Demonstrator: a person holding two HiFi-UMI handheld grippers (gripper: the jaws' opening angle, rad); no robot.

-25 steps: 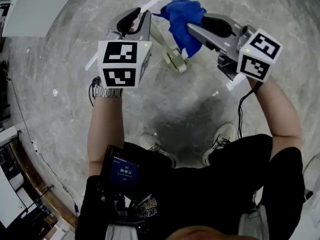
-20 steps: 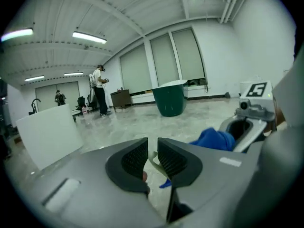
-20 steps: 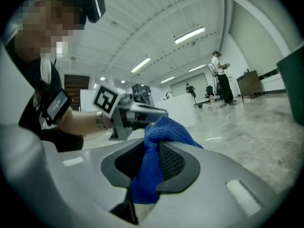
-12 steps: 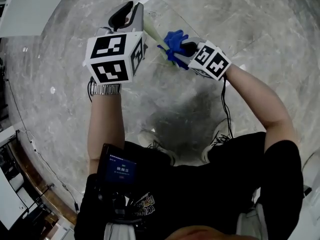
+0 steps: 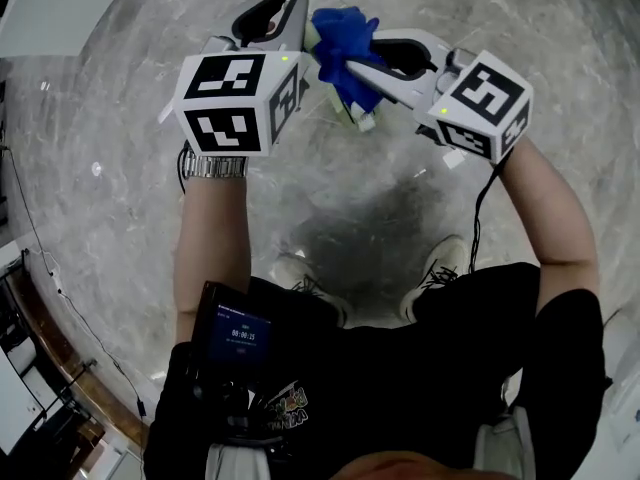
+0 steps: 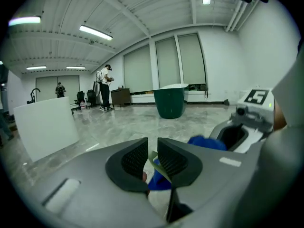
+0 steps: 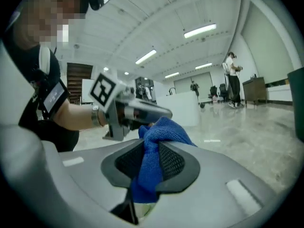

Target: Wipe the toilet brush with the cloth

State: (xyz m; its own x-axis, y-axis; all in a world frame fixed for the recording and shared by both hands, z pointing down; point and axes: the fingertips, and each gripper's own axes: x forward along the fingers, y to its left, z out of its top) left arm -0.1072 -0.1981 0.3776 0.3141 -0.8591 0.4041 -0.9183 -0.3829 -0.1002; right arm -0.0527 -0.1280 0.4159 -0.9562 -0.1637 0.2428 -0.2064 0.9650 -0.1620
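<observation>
The person is wearing a black T-shirt [image 5: 440, 368], a metal wristwatch [image 5: 213, 166] and pale sneakers [image 5: 441, 268]; a chest screen [image 5: 240, 336] is glowing blue. The grey left tongs [image 6: 152, 151] and right tongs [image 7: 151, 158] are each carrying a black-and-white marker cube [image 5: 235, 103], a black cable [image 5: 478, 230] trailing from the right.

The right claw [image 5: 372, 56] has carried the blue cloth [image 5: 343, 50] back up the brush [image 5: 362, 118], close beside the left claw [image 5: 283, 23].
</observation>
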